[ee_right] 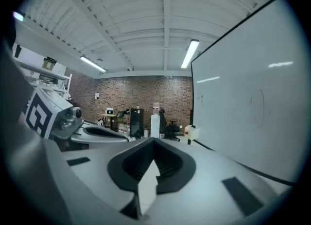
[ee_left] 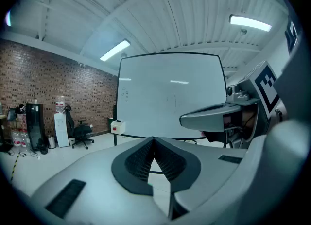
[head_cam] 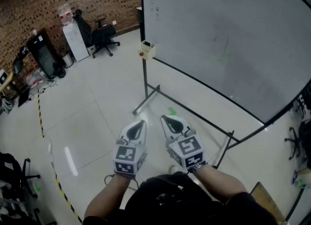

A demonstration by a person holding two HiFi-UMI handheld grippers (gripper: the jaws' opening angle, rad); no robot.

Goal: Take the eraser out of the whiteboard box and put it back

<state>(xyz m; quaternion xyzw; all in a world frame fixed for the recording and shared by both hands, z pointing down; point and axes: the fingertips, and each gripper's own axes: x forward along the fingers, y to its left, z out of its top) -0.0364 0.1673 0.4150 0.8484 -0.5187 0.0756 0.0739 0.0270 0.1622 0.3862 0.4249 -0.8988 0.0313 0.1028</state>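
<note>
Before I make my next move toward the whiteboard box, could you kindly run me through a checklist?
1. Sight of the whiteboard box: ok, it hangs at the lower left corner of the whiteboard.
2. Presence of the eraser inside: cannot tell, the box's inside is not shown.
3. Nothing held by the left hand-held gripper: ok, jaws together, empty.
4. Nothing held by the right hand-held gripper: ok, jaws together, empty.
5. Jaws open for a grasp: not ok, both are shut.
6. Box within reach: not ok, both grippers are well short of it.

Glossy floor [head_cam: 97, 122] carries whiteboard stand [head_cam: 146, 103]
</note>
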